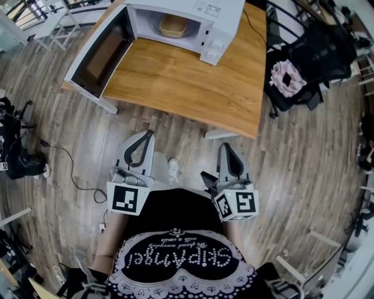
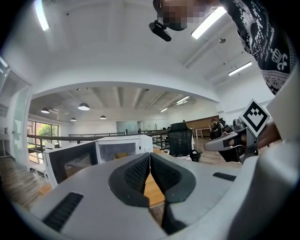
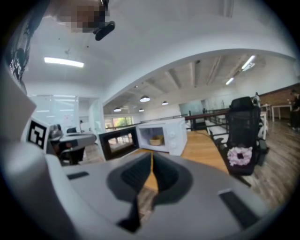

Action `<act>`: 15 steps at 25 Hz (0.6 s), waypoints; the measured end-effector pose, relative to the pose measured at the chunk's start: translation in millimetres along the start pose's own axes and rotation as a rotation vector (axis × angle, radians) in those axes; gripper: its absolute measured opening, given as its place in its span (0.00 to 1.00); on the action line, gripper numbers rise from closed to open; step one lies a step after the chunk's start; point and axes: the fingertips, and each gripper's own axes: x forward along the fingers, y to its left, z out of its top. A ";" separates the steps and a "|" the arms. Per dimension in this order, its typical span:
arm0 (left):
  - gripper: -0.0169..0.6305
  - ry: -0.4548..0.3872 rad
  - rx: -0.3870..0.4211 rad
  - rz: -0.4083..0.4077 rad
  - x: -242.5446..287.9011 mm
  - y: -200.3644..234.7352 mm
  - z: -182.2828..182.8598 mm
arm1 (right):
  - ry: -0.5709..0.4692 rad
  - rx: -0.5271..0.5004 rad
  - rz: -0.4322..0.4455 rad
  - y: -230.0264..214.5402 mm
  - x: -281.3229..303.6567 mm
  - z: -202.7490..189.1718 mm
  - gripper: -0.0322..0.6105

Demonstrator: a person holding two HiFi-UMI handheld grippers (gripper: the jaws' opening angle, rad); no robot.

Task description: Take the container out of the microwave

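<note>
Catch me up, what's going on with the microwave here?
A person stands back from the wooden table with a gripper in each hand. The left gripper and right gripper are both shut and empty, short of the table. The microwave sits on it with its door open, and the tan container is inside, untouched.

Wooden table (image 1: 187, 82), black chair (image 1: 321, 52)
</note>
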 end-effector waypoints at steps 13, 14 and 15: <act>0.07 -0.034 0.003 0.010 0.2 9.0 6.9 | -0.024 -0.009 0.004 7.5 8.6 4.5 0.11; 0.07 -0.034 -0.001 0.010 2.3 11.4 6.4 | -0.025 -0.010 0.002 7.5 11.6 5.4 0.11; 0.07 -0.032 -0.005 0.009 4.7 14.2 5.6 | -0.025 -0.011 0.000 7.7 15.1 6.5 0.11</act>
